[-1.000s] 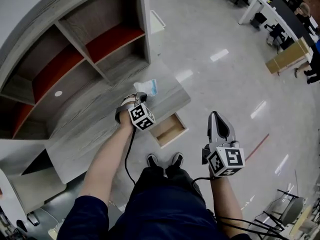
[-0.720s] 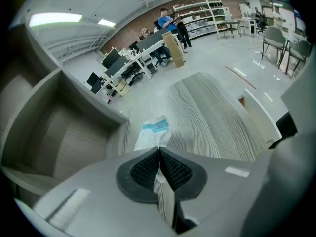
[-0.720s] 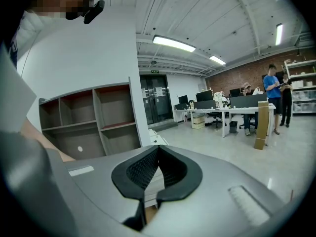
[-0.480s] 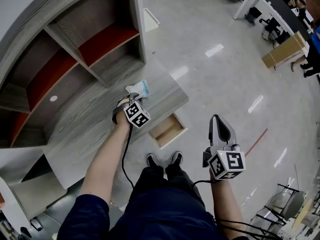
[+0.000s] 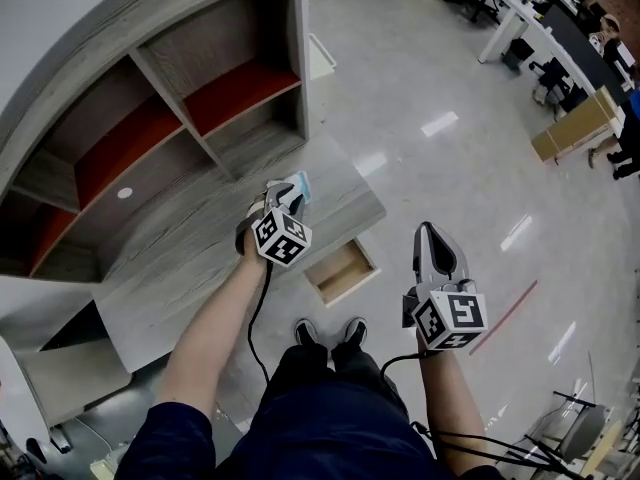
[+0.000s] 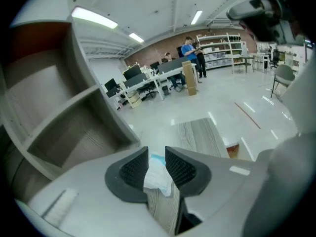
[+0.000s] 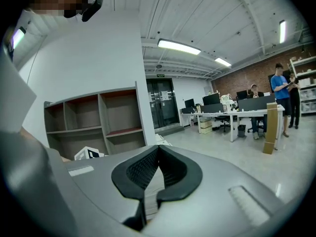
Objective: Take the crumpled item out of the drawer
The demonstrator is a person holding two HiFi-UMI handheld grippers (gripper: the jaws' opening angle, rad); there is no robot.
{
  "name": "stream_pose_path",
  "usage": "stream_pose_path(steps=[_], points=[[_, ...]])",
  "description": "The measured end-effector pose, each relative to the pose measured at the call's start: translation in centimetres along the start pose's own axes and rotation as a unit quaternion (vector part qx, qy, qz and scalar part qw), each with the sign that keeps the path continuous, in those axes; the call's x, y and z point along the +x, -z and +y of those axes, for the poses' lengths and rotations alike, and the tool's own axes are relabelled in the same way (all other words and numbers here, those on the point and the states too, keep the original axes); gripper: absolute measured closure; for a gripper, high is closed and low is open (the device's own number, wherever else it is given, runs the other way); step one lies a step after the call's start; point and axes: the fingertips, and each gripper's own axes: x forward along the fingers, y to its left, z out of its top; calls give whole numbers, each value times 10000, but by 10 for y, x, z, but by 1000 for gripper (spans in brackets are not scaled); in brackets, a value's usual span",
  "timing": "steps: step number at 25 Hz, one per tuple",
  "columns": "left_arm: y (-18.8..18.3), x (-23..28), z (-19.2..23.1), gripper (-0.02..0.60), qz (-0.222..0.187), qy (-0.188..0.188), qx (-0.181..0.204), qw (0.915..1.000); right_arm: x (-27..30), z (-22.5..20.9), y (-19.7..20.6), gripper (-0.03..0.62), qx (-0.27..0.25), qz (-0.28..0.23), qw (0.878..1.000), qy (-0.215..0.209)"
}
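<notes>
Grey wood counter (image 5: 190, 268) backs onto a shelf unit (image 5: 150, 128). We see 1 drawer (image 5: 340, 271) pulled open under the counter edge, its bare bottom showing. We count 1 crumpled item (image 6: 158, 177), pinched by the left gripper (image 6: 156, 157) above the countertop. Our right gripper (image 7: 158, 152) hangs over the floor (image 5: 450, 168), jaws pressed together.

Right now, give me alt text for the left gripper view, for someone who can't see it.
The left gripper pinches a crumpled white-and-blue item between its jaws, with a grey wood-grain desk top beyond it. An open shelf unit rises at the left, and far behind is a bright office with desks and people.
</notes>
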Motion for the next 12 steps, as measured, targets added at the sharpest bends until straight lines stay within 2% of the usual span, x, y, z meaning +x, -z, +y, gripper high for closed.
stream_pose_path(steps=[3, 5, 9, 12], points=[[-38, -32, 13, 500, -519, -211, -295, 9980, 5, 7, -14, 588, -58, -122, 9998, -142], [-62, -58, 24, 502, -912, -443, -554, 9933, 7, 12, -22, 588, -85, -202, 9995, -238], [-100, -104, 38, 502, -1593, -766, -1097, 9781, 10, 24, -34, 588, -152, -326, 9983, -457], [-115, -134, 41, 502, -1960, -976, -1326, 9667, 9, 34, -40, 588, -195, -409, 9971, -606]])
